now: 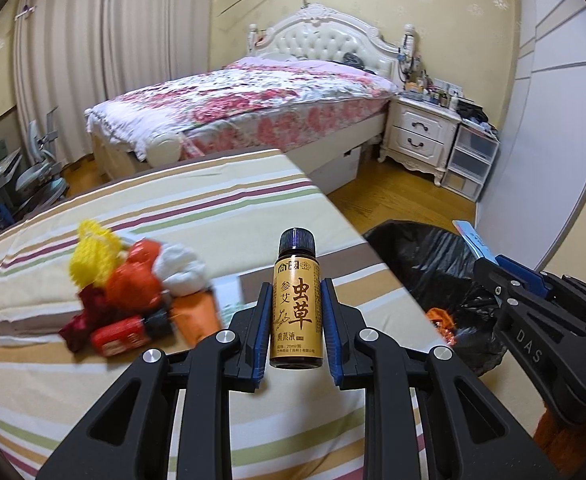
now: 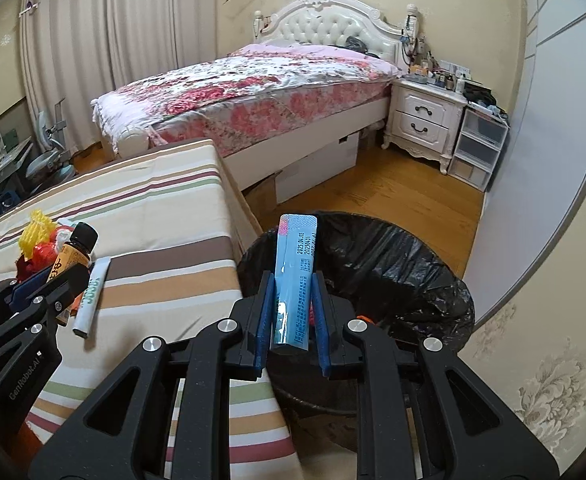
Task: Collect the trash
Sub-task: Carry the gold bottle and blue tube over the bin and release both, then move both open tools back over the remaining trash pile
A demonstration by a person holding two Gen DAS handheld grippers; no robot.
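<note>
Left gripper (image 1: 296, 320): closed on the bottle (image 1: 296, 304) — over the desk (image 1: 173, 208).
Right gripper (image 2: 293, 316): clamping the blue box (image 2: 293, 280) — above the bin (image 2: 393, 264).
Next: release box, then bottle.

Glossy black plastic bin liner (image 2: 393, 264); matt striped cloth cover (image 2: 165, 200).

A table (image 2: 165, 240) with a striped cloth holds a pile of trash (image 1: 133, 284): yellow, red, orange and white bits. A white tube (image 2: 91, 297) lies on the cloth just beside the pile.
</note>
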